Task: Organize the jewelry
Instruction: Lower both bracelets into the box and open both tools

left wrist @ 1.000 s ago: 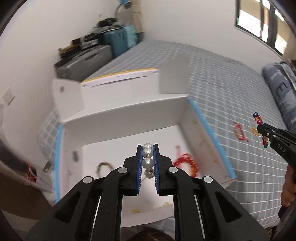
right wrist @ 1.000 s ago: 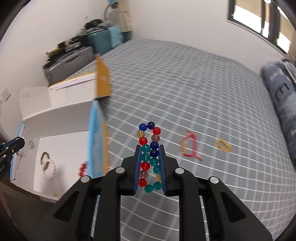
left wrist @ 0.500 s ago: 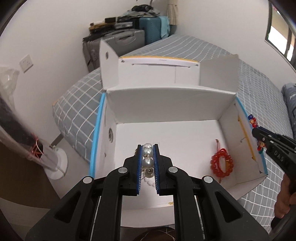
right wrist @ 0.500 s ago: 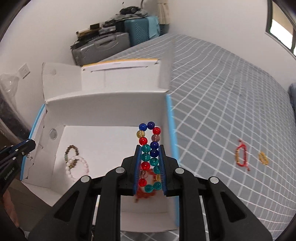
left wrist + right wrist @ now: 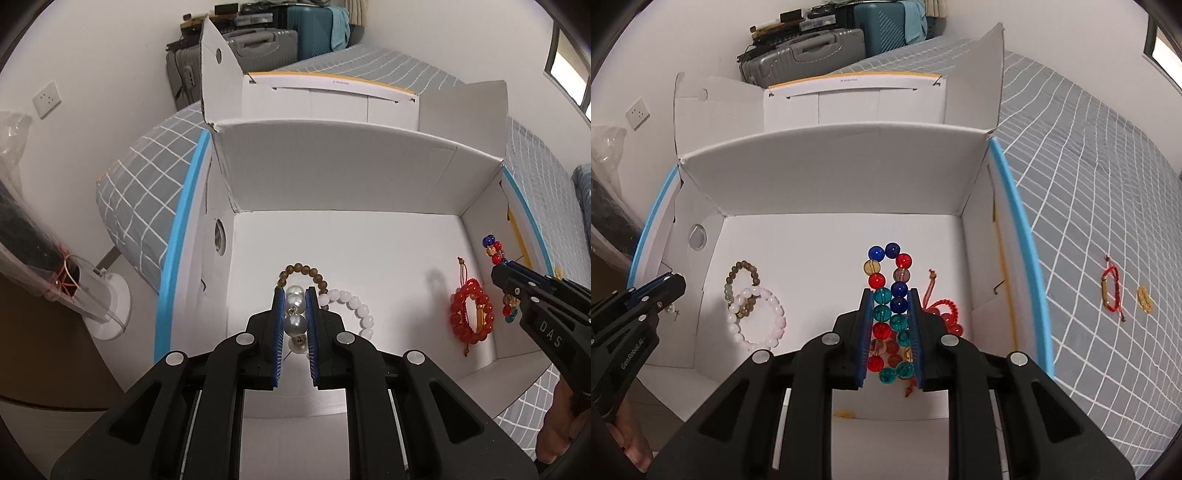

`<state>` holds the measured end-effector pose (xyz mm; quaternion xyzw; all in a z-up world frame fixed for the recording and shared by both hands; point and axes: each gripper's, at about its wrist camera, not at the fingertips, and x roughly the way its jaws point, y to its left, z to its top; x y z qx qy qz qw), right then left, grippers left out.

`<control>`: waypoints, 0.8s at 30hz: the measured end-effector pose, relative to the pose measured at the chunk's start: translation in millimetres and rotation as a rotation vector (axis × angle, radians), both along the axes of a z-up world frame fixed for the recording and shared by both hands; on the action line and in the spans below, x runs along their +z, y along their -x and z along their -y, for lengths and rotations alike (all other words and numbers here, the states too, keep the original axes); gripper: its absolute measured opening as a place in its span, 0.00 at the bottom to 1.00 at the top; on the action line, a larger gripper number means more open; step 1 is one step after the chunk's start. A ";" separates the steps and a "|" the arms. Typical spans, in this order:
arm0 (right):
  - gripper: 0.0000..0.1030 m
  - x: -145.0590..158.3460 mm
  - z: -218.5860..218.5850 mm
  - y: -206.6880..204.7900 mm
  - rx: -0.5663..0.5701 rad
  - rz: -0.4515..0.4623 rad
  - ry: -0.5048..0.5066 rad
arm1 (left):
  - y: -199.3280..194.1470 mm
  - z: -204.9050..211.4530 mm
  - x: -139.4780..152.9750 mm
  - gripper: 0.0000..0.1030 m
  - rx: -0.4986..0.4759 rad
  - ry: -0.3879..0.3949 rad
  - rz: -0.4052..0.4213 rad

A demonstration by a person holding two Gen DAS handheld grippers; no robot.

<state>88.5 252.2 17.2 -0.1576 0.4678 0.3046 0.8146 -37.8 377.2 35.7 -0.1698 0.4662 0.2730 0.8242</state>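
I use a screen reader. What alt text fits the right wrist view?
The right gripper holds a multicolored bead bracelet over an open white box on a gray checked bed. Inside lie brown, white and red bracelets; the left gripper enters at left.

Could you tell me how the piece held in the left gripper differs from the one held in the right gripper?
The pearl piece in the left gripper is white-silver; the multicolour bead bracelet in the right gripper mixes blue, red, teal and amber. The pearl piece shows few beads, the bracelet many. Both are clamped above the white box.
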 end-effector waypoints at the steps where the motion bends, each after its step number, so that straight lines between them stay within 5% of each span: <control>1: 0.17 -1.1 -0.6 0.3 0.001 -0.003 0.000 | -0.5 -1.0 -1.3 0.10 -0.001 0.004 -0.002; 16: 0.17 -2.6 -3.4 2.4 0.019 -0.019 -0.004 | -7.4 0.1 -6.1 0.14 -0.020 0.020 -0.032; 18: 0.25 -0.5 -2.4 2.9 0.024 -0.021 -0.012 | -6.2 0.5 -4.2 0.33 -0.013 0.015 -0.031; 24: 0.58 10.9 1.7 7.2 0.036 0.014 -0.033 | -0.7 4.1 9.1 0.62 0.004 -0.010 0.002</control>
